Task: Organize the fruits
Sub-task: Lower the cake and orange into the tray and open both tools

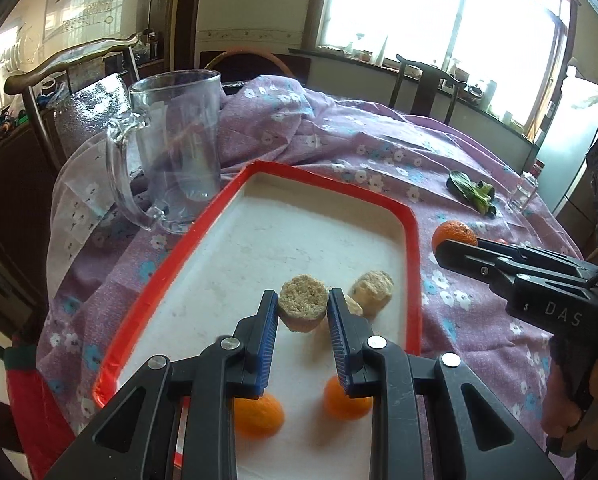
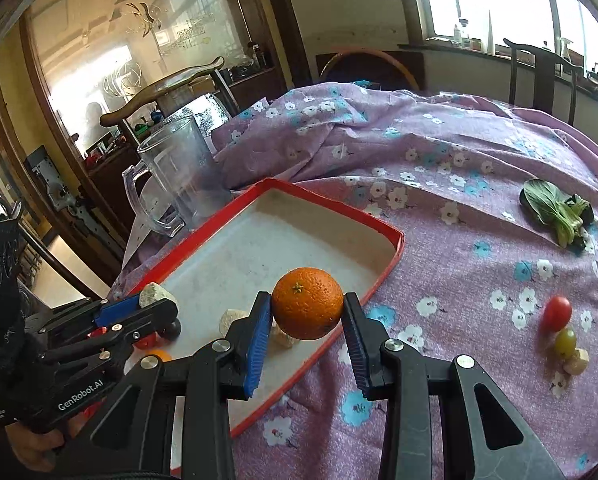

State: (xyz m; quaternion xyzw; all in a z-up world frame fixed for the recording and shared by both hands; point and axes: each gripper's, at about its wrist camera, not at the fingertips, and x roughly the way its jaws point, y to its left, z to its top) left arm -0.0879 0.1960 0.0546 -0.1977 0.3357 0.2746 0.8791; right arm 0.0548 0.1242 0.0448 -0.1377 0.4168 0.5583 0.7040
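Note:
My left gripper (image 1: pixel 303 306) is shut on a beige corn piece (image 1: pixel 303 304) and holds it above the red-rimmed white tray (image 1: pixel 413 240). The tray holds another corn piece (image 1: pixel 373 290) and two oranges (image 1: pixel 259 416) (image 1: pixel 345 400). My right gripper (image 2: pixel 306 312) is shut on an orange (image 2: pixel 307 303), held above the tray's right rim (image 2: pixel 395 256). In the left wrist view the right gripper (image 1: pixel 443 246) shows at the right with that orange (image 1: pixel 455 234). In the right wrist view the left gripper (image 2: pixel 155 300) shows at the left with its corn piece (image 2: pixel 155 293).
A glass mug (image 1: pixel 179 144) stands left of the tray on the purple flowered cloth (image 2: pixel 459 152). A leafy green (image 2: pixel 555 212), a red tomato (image 2: pixel 557 312), a green grape (image 2: pixel 565 342) and a small beige piece (image 2: pixel 577 362) lie on the cloth at the right. Chairs stand behind the table.

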